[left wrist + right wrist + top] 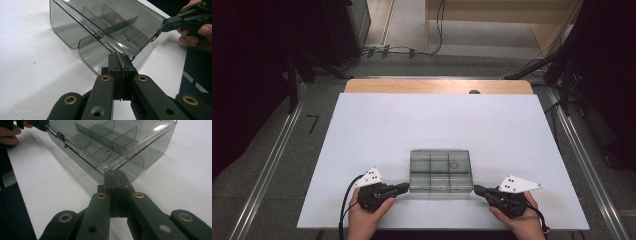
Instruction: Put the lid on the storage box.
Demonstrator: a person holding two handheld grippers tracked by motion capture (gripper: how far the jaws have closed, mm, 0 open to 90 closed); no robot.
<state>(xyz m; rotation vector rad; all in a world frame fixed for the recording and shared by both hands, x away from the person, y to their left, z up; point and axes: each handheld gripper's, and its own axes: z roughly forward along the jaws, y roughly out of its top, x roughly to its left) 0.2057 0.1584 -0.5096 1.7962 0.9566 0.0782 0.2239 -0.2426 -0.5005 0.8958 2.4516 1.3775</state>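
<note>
- The smoked clear compartment box sits on the white table a little toward 6 o'clock from its middle, lid down, dividers showing through it.
- A small ring-like item lies in the compartment toward 1 o'clock; what it is I cannot tell.
- The left gripper meets the box's corner at 7 o'clock; in the left gripper view its jaws are pressed together at the lid's edge, and seem to pinch it.
- The right gripper meets the corner at 5 o'clock, jaws likewise closed narrow at the rim in its own view.
- Judged from this: both front corners are reached and seemingly gripped; the lid is not yet raised, so opening or shifting the box remains.
- A latch on the front edge looks fastened.
</note>
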